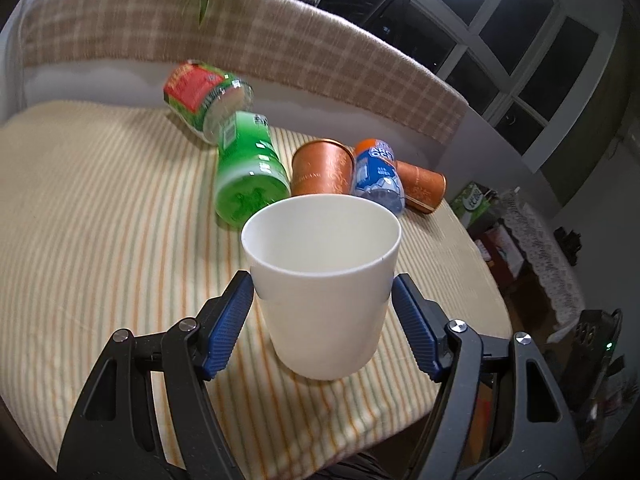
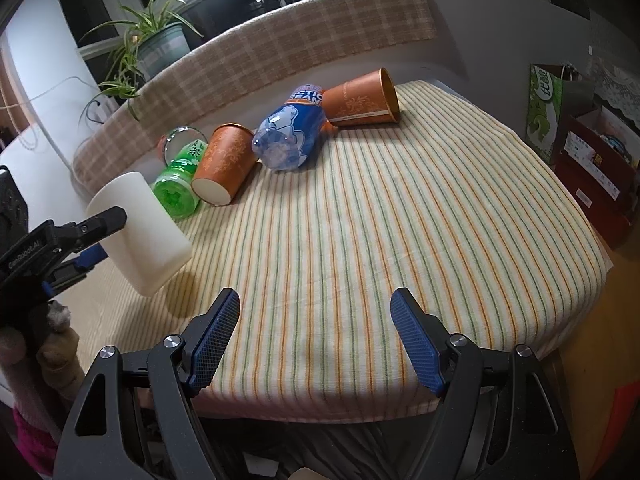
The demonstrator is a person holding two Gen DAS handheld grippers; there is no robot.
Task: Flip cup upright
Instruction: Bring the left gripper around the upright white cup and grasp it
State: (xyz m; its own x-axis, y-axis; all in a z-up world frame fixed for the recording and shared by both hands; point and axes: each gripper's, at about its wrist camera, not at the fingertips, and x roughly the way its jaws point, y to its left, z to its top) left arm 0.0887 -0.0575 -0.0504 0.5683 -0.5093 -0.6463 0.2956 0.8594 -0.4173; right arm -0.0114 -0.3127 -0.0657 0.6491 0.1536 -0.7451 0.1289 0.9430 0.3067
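Looks mostly done to me: the white cup (image 1: 322,280) is mouth-up between the left gripper (image 1: 322,292) jaws, which pinch its wall from both sides. From the right wrist view it's tilted and seems to hang just above the striped cloth on the counter (image 2: 400,220), though I can't really tell whether the base is touching. What's left is levelling it, setting it down and letting go. The right gripper (image 2: 316,336) is spread wide with nothing in it, hovering over bare cloth. Inside the white cup: nothing. Behind it lie a green bottle (image 1: 250,172), a blue bottle (image 1: 376,176), two orange cups (image 1: 322,168) and a red-labelled jar (image 1: 200,96), all tipped over; contents hard to judge.
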